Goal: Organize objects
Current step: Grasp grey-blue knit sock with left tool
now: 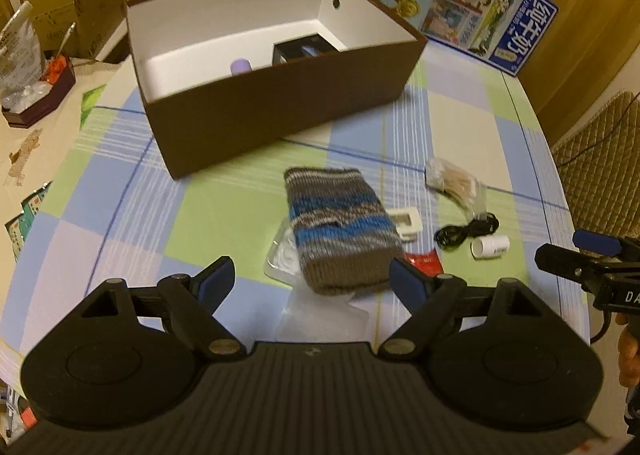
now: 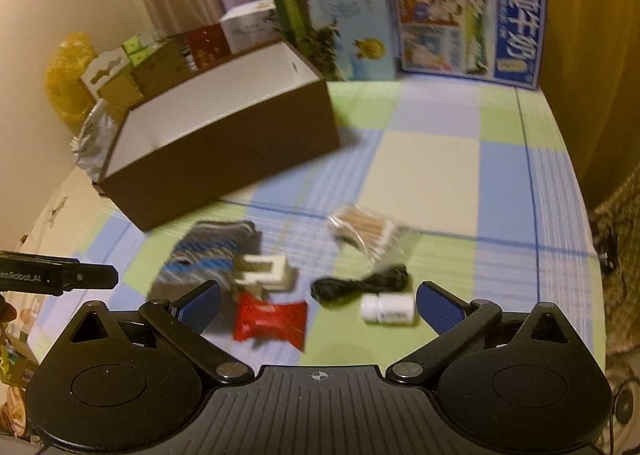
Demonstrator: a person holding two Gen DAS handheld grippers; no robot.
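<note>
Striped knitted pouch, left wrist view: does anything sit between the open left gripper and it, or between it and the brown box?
Nothing visible blocks either path. The left gripper is open right before the striped knitted pouch, and bare checked tablecloth lies between it and the open-topped brown cardboard box.

Box top: the brown box [image 1: 280,103] stands open, its right half taken by a dark case [image 1: 298,51] and a purple cap [image 1: 241,65].
Near cloth: crowded by knitted pouch [image 1: 340,227], white clip [image 1: 405,221], black cord [image 1: 466,231], white bottle [image 1: 490,246], red packet [image 2: 272,321].
Right of box: bare checked tablecloth [image 2: 432,159].
Far edge: upright cartons [image 2: 468,23] wall it.
</note>
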